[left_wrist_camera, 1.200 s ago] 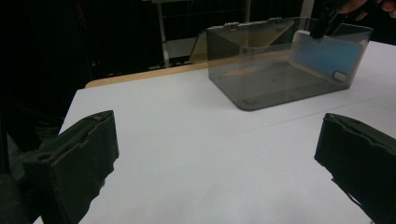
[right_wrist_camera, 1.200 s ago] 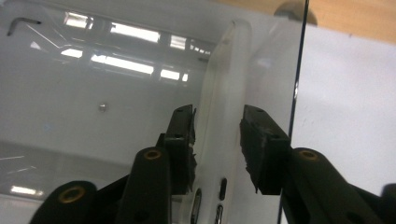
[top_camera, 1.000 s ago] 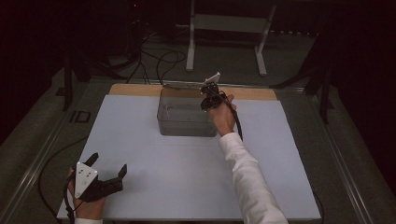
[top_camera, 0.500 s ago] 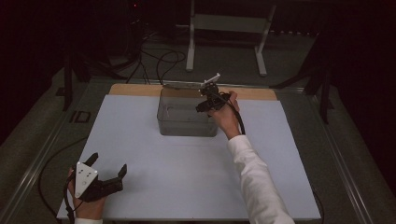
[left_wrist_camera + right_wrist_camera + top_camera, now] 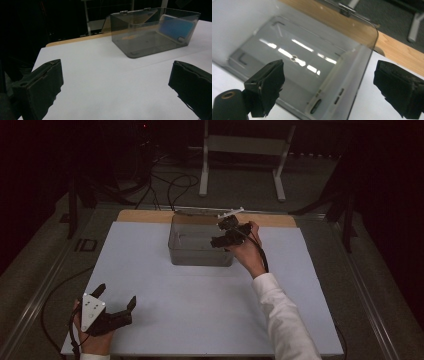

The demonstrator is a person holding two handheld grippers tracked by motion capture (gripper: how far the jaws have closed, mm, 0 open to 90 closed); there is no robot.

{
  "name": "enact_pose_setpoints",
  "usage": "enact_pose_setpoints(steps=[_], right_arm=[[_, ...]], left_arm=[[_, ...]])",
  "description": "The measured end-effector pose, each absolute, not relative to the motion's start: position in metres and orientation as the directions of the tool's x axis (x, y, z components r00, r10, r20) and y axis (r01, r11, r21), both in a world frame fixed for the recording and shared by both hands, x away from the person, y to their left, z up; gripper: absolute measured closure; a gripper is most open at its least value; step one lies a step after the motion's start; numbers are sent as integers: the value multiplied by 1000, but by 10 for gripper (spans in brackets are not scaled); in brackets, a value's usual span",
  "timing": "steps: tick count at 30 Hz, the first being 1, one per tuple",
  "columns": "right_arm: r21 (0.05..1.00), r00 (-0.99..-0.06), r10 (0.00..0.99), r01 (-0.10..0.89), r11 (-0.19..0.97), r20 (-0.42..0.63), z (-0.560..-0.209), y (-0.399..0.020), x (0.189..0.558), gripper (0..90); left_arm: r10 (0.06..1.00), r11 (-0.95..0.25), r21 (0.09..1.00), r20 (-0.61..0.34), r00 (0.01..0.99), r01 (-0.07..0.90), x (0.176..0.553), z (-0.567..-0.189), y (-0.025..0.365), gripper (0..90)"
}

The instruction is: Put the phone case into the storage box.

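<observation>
High view, left to right: the left gripper (image 5: 107, 312) rests at the near left corner of the white tabletop (image 5: 165, 295), its jaws spread wide with nothing between them, well apart from the smoky transparent plastic box (image 5: 200, 245) that stands toward the far middle with its hinged lid (image 5: 210, 211) thrown back over the wooden edge. Through the box's wall, in the left gripper view, a light blue phone-like slab (image 5: 176, 27) leans inside against the end wall that lies at the right of that view. The right gripper (image 5: 227, 232) hangs just above the box's right end; its jaws have just been opening and now stand wide, empty, one over the box's interior and the other outside the right end wall (image 5: 352, 75), so they straddle that wall without touching it as far as I can tell. The box's long axis runs left to right across the tabletop, and the right hand is by far the nearer to it. Judging from that, any next move on the box or its lid falls to the right gripper: the lid lies just beyond it toward the far side, the box's floor directly below.
</observation>
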State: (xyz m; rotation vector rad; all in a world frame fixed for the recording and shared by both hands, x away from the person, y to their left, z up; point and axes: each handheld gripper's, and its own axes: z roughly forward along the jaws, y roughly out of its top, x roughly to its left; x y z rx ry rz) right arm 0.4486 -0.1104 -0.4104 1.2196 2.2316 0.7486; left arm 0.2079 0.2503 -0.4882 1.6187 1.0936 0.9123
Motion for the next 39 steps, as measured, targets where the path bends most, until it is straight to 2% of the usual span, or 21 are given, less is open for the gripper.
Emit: enact_pose_setpoints(steps=[12,17,32,39], right_arm=[[751,-538,832,492,440,-135,-412,-121,419,97],[776,-541,835,485,404,-96,-415,-130,409,97],[825,-539,834,413,386,-120,-417,-151,378,96],[844,-537,838,404,353,-94,-422,-160,367,96]], left_arm=[[944,-153,958,70,321,243,208,-488,251,2],[944,-154,957,69,322,244,208,-488,251,2],[945,-148,957,62,321,249,209,-489,252,2],[945,-147,957,61,320,252,209,-489,252,2]])
